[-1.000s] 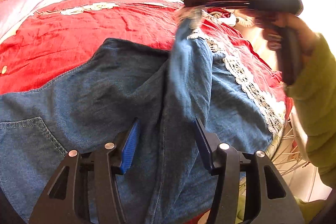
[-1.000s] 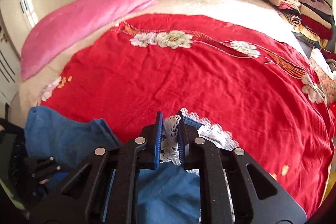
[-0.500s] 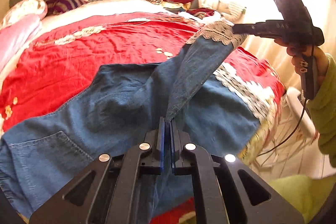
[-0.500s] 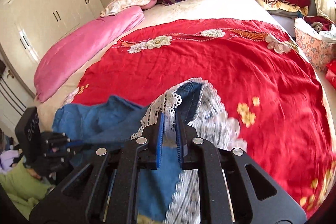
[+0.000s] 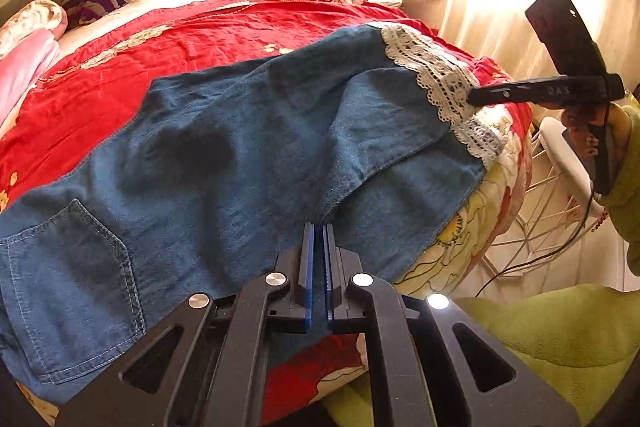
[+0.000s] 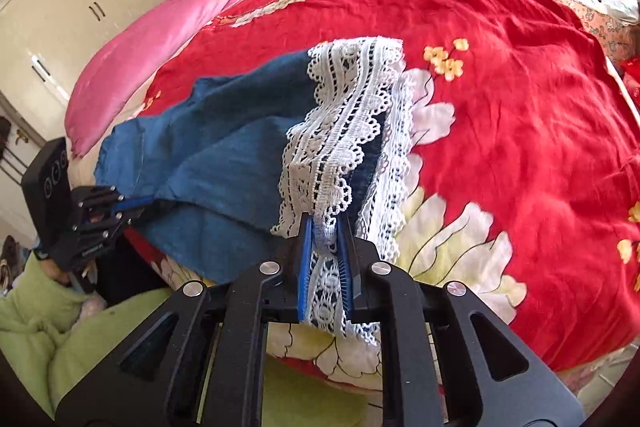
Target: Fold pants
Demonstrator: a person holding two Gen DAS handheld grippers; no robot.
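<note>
Denim is what I work with: the blue pants (image 5: 248, 163) lie across the near edge of the bed, on the red cover (image 6: 500, 115), with the waist and back pocket (image 5: 68, 287) to my left and the legs to my right. I judge that I am in the first fold, laying one leg over the other lengthwise.

My right gripper (image 6: 325, 227) is clenched on the white lace hem (image 6: 344, 131) of the upper leg, which hangs a little above the lower one. My left gripper (image 5: 316, 239) is pinched tight on the denim near the crotch, at the bed edge.

Next I think I must lower the lace hem onto the hem below, keep the cloth stretched between my two hands so no wrinkle stays, and only then let go.

About writing: some pale letters are on the side of the right tool, too small to read. On the pants I see no label.
</note>
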